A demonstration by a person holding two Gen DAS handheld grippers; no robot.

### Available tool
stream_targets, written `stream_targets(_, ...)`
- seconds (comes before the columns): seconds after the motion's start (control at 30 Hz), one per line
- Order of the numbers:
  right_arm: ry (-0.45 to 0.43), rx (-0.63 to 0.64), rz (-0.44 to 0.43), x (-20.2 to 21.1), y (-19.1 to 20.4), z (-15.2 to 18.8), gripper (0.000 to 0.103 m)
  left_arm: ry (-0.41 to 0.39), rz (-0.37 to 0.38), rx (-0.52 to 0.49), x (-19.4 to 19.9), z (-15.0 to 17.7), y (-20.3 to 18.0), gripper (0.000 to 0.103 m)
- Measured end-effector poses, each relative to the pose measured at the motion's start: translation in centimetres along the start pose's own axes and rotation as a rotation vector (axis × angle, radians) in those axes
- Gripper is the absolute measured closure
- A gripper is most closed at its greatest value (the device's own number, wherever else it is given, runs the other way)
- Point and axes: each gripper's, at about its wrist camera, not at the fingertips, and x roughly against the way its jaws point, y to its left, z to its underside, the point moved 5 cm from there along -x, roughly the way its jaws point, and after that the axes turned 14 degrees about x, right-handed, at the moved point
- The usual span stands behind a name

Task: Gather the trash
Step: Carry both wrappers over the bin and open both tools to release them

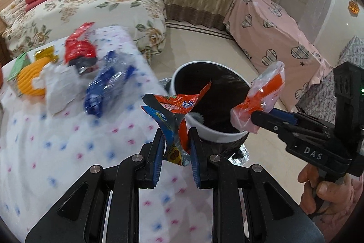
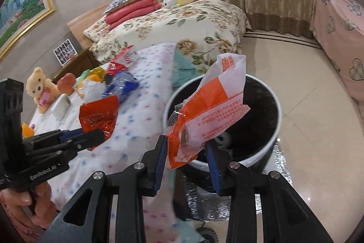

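- The left gripper (image 1: 176, 140) has its fingers pinching a crumpled red and blue snack wrapper (image 1: 175, 111), held at the near rim of the white bin (image 1: 218, 136), which stands on the floor just right of the cloth-covered surface (image 1: 56, 152).
- The right gripper (image 2: 187, 152) pinches an orange and white plastic packet (image 2: 204, 111) above the bin's dark opening.
- Risk: the snack wrapper hangs over the rim rather than the opening; released here, I judge it could fall outside or catch on the edge.
- Light packets may cling to the fingers on release.
- More wrappers (image 1: 100, 88) lie on the surface, uncollected.
- Readable writing: "DAS" on the right gripper, "GenRobot.AI" on the left; the packet's print is too small to read.
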Motion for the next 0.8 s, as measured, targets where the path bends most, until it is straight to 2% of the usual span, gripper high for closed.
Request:
stream_targets(0.27,0.039,0.012,0.025,-1.3,-2.1,0.2,0.068,0.038,0.021,-0.030,-3.3,-1.5,-2.5,0.083)
stream_targets(0.8,0.122,0.035,0.001,-3.7,-4.4,-0.5,0.065,0.131,0.022,-0.031,-9.1,-2.8,-4.0,0.083)
